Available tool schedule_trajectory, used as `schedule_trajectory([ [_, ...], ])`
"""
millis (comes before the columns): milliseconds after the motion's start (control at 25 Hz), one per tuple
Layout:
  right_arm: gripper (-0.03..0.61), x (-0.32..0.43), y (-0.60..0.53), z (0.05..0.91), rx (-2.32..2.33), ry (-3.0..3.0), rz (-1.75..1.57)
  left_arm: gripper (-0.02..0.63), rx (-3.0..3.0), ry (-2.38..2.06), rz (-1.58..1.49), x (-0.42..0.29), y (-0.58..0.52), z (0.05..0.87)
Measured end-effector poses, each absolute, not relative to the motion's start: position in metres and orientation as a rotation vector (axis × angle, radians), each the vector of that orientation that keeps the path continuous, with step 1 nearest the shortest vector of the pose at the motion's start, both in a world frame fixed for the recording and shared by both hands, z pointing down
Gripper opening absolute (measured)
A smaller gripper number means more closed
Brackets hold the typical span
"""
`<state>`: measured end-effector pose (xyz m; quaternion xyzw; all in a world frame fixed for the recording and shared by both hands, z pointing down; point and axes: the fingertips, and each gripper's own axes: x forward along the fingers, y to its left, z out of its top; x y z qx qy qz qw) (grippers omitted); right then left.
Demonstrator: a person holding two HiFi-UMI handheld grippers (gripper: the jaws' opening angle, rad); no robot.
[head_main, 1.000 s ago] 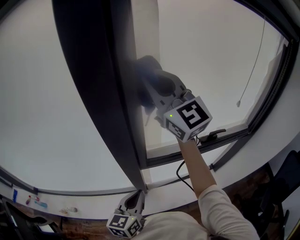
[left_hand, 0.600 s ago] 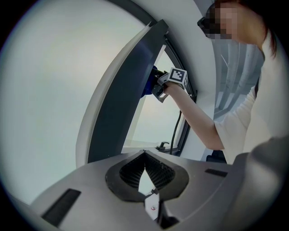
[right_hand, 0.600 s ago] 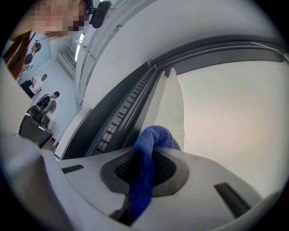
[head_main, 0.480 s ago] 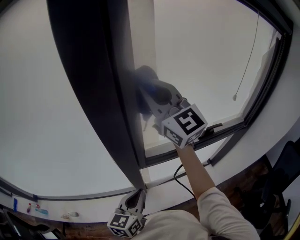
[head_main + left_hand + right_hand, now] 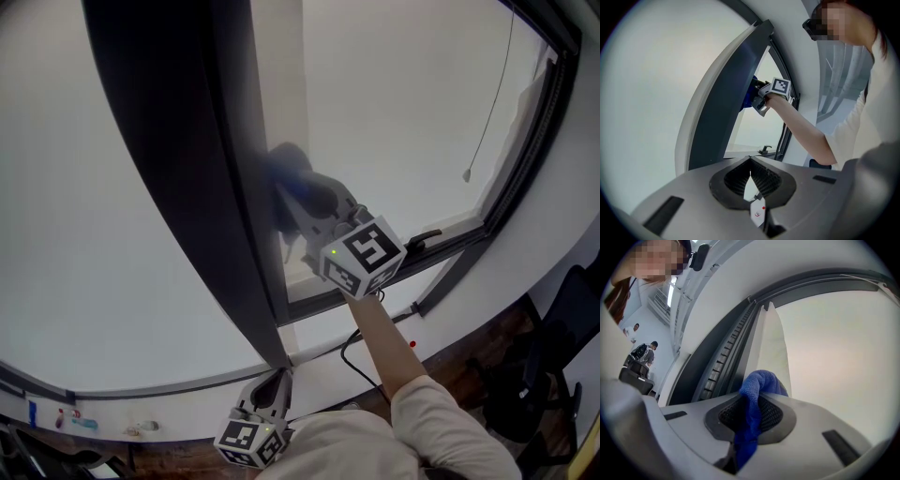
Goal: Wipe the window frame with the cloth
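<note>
Head view: the right gripper [image 5: 298, 208] is raised to the window frame [image 5: 202, 187], its fingers pinching a blue cloth [image 5: 291, 178] against the right edge of the dark upright post, about midway up the post. Right gripper view shows the cloth [image 5: 758, 389] bunched between the fingers [image 5: 774, 414], its tail hanging back through them, with its front touching the post where this meets the pale strip beside the glass. The left gripper [image 5: 272, 389] hangs low near the foot of the same post, by the sill. Left gripper view shows its fingers [image 5: 764, 180] pressed together at the tips, nothing between them. A window handle [image 5: 424, 239] sits on the lower frame rail, right of the right gripper.
</note>
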<state>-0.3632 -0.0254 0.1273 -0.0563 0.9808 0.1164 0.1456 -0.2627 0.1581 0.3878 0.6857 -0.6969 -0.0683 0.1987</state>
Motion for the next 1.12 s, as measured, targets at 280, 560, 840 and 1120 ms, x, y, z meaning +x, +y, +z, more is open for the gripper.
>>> schedule_trajectory([
  [280, 0.044, -0.364, -0.025, 0.140, -0.180, 2.854, 0.347, 0.011, 1.916, -1.956, -0.194, -0.263, 0.159, 0.386],
  [560, 0.044, -0.364, -0.027, 0.157, -0.194, 2.890, 0.313, 0.011, 1.927, -1.937, -0.194, -0.261, 0.159, 0.387],
  [840, 0.044, -0.364, -0.027, 0.167, -0.210, 2.906, 0.311, 0.011, 1.925, -1.937, -0.201, -0.263, 0.162, 0.389],
  [1120, 0.044, -0.364, -0.029, 0.175, -0.230, 2.922, 0.333, 0.009, 1.916, -1.946, -0.215, -0.265, 0.161, 0.389],
])
